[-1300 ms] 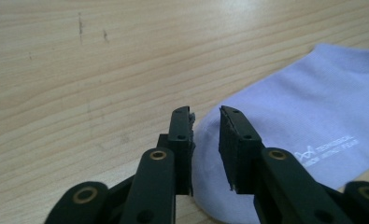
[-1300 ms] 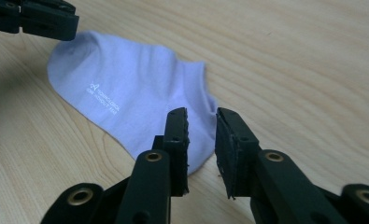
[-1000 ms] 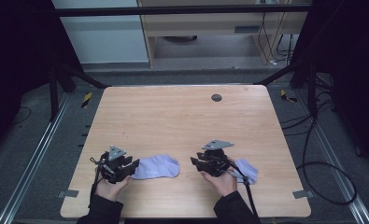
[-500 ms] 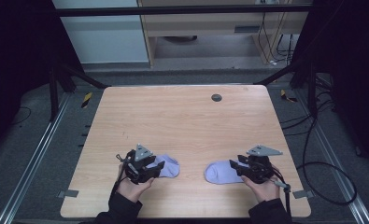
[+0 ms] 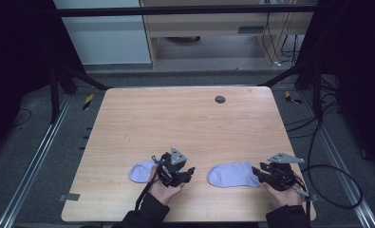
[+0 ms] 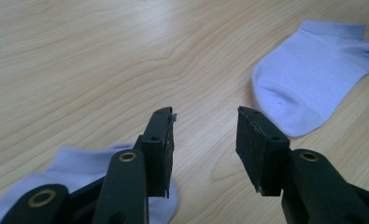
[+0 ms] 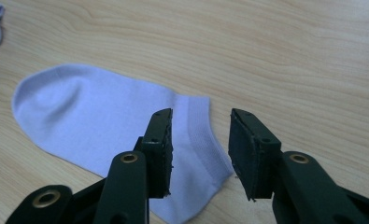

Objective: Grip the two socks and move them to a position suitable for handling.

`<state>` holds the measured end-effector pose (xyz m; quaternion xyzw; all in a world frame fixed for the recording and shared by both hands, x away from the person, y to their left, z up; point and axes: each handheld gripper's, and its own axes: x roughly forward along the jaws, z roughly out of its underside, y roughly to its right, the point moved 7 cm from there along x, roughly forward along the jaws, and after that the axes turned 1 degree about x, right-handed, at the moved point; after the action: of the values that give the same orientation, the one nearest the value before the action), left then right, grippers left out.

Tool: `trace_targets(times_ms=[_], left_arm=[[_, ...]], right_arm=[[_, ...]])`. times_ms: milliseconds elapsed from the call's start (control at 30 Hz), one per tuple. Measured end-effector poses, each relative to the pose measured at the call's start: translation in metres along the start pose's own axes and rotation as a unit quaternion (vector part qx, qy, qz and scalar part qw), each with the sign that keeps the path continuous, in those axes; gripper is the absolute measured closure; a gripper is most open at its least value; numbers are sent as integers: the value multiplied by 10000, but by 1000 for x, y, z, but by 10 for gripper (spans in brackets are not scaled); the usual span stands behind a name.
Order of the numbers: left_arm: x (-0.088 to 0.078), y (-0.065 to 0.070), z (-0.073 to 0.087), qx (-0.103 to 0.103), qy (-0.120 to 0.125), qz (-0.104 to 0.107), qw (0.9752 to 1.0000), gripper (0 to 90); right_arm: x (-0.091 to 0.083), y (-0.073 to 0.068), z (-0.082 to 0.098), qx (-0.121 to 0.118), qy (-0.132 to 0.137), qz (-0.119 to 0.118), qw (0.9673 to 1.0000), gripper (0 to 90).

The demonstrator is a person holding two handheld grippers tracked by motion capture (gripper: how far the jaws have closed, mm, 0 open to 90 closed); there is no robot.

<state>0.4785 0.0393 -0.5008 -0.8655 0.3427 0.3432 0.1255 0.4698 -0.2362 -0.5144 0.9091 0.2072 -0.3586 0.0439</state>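
Socks (image 5: 232, 174) (image 5: 142, 171) plain lilac, unmarked; wooden table (image 5: 175, 128) bears no legible writing.

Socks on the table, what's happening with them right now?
A person works two pale blue socks with a handheld gripper in each hand, near the front edge of the wooden table. Both socks lie flat, apart from each other. The left gripper is open, with the left sock under and behind its jaws. The right gripper is open at the cuff end of the right sock. Its jaws have just been closing a little, but the pads grip nothing yet.
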Motion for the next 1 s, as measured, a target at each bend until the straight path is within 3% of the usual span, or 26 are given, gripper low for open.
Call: trace_targets(times_ms=[467,633,833,900,1000], left_arm=[[42,43,-7,147,-213,291,9992,602],[53,46,-6,161,-340,262,9989,656],[60,45,-3,92,-475,215,9986,786],[61,45,-3,79,-499,197,9985,854],[61,45,-3,61,-501,209,9985,884]], right_arm=[[14,15,17,79,-370,136,9992,661],[17,15,19,109,-474,103,9988,701],[20,14,22,107,-617,60,9980,783],[20,13,21,82,-632,23,9980,856],[19,12,20,99,-656,-10,9978,864]])
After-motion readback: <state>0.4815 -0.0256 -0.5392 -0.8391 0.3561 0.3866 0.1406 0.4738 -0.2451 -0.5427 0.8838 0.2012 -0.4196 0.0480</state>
